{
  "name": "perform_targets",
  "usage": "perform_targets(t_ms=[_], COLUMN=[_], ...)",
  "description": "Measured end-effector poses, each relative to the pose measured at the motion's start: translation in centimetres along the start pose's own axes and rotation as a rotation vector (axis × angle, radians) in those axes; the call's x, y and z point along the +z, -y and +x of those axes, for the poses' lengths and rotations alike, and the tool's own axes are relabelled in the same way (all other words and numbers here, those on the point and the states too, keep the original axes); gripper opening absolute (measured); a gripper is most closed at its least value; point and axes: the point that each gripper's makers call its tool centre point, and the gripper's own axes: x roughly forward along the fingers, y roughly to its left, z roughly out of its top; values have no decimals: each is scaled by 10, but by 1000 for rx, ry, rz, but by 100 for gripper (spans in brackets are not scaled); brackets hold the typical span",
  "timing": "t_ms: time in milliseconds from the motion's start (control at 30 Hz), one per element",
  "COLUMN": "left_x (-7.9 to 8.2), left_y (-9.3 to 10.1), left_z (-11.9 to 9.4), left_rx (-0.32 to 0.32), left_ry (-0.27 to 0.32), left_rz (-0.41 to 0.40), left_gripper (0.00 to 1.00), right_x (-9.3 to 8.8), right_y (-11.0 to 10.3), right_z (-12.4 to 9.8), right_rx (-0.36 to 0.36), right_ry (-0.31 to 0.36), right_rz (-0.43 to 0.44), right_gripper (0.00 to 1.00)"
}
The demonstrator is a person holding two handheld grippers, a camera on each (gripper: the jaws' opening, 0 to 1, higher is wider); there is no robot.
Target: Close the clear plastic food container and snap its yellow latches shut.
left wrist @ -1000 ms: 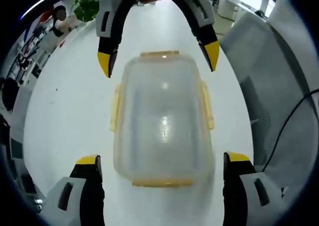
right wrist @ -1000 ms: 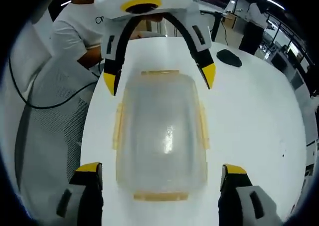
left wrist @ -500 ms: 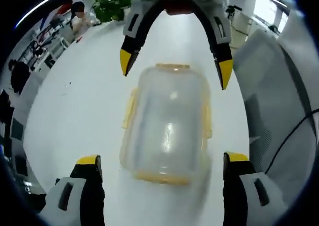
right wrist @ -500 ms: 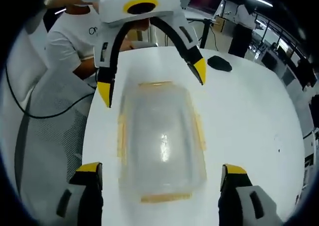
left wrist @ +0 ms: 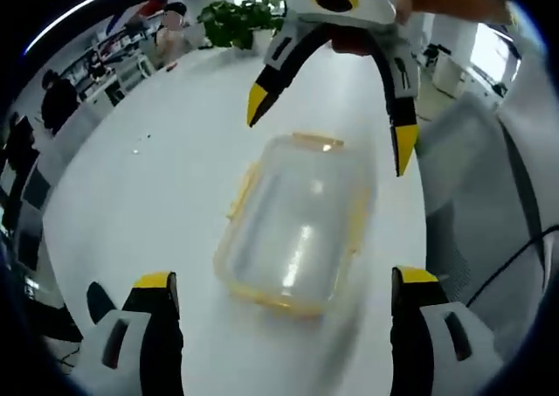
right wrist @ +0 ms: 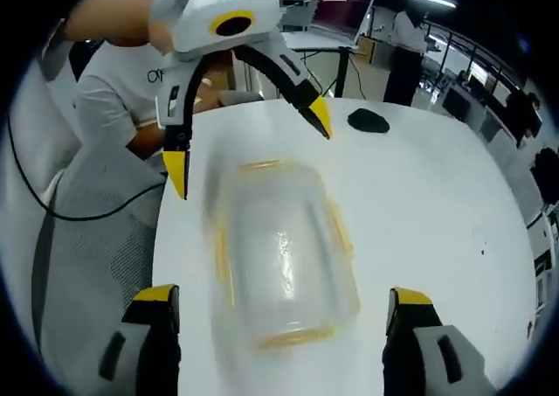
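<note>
Your left gripper (left wrist: 278, 284) is spread wide, its yellow-tipped jaws at either side of the clear plastic food container (left wrist: 295, 224), touching nothing. Your right gripper (right wrist: 278, 296) is equally wide apart over the same container (right wrist: 279, 252), holding nothing. The container sits lid-on on the white desk (left wrist: 157, 177), its yellow latches (left wrist: 241, 192) along the sides; it is too blurred to tell whether they are snapped. No label on it is readable. A dark mouse (right wrist: 368, 121) lies farther along the desk.
</note>
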Motion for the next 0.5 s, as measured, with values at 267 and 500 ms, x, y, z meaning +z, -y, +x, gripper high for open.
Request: perform_targets(t_ms=[267,500], left_x=[-2,0], left_y=[3,14], left_z=[-10,-17], left_rx=[46,63], left_ry=[48,105], left_rz=[-56,-114], left_gripper=[99,99], right_x=[-4,-6], right_y=[-10,-13], right_z=[-9,-19], right_rx=[-9,-49], right_ry=[56,100], right_rz=[53,77], right_gripper=[99,99])
